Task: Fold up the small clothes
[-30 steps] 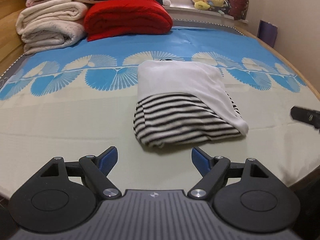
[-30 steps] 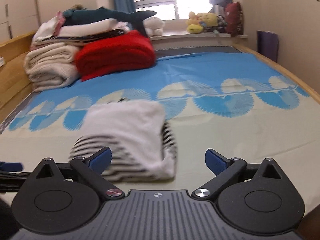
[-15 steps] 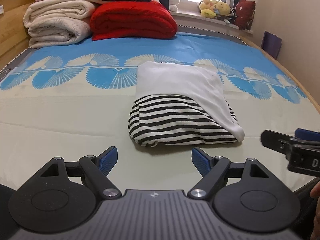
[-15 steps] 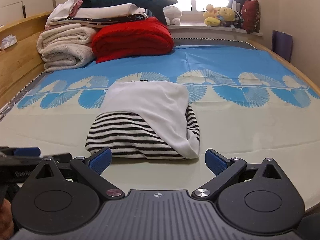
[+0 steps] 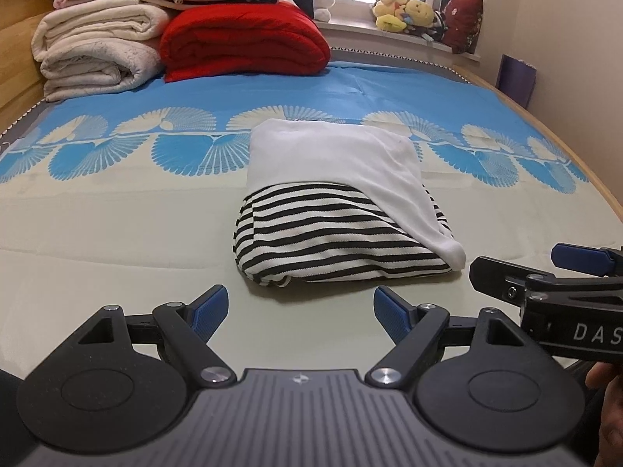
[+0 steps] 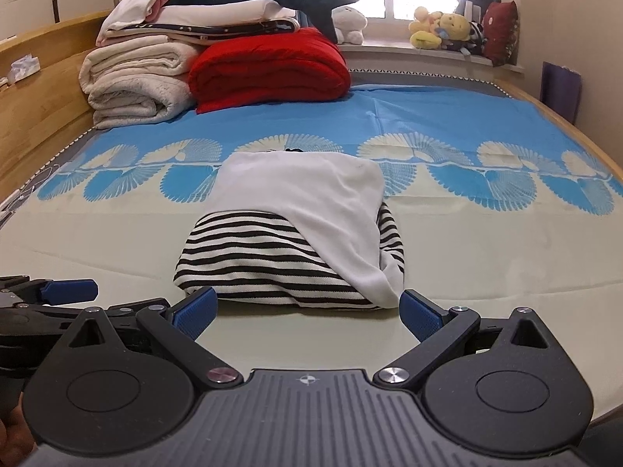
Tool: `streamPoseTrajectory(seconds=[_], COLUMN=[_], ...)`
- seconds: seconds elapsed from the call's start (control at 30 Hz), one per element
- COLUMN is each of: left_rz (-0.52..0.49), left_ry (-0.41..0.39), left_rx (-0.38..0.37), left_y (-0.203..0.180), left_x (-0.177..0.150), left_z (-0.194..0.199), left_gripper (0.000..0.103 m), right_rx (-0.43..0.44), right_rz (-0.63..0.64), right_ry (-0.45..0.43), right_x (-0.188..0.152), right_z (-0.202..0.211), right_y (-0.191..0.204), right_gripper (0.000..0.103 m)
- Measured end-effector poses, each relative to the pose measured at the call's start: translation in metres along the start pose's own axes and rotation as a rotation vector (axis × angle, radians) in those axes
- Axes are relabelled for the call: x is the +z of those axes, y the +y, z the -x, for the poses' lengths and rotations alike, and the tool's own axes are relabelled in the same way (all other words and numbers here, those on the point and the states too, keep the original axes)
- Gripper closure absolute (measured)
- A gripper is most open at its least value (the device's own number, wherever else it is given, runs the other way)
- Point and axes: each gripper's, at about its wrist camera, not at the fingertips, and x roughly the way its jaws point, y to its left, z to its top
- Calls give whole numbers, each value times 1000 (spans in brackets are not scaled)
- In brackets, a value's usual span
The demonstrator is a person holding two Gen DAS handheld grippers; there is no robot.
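The folded garment, a black-and-white striped piece with a white layer draped over its far half and trailing down its right side, lies in the middle of the bed, straight ahead at twelve o'clock from both tools. The left gripper hangs just short of its near edge, jaws spread wide and holding nothing. The right gripper hangs equally close, also spread wide and empty, its blue pads bracketing the bundle's near hem without touching it.

The bundle looks nearly done, so I judge the step in hand to be a last tidy or one more fold. To do it well, each tool should take one near corner, pinching all layers together, striped and white alike, so the loose white tail at four o'clock does not slide free. Lifting both corners evenly and laying them towards twelve o'clock would keep the edges square.

The bundle's long axis runs roughly from six to twelve o'clock, slightly skewed, with the striped end nearest the tools and the white end pointing to the red quilt and cream blankets at the headboard.
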Motion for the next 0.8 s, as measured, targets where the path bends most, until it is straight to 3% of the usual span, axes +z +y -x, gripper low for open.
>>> streamPoseTrajectory(seconds=[0.8], left_rz=[9], left_ry=[3], left_rx=[2], left_y=[3], left_x=[-1], left_z=[-2], left_gripper=[17], right_rx=[-3], right_rz=[7], right_ry=[3], right_x=[-1], right_z=[-1], right_y=[2], right_gripper=[4])
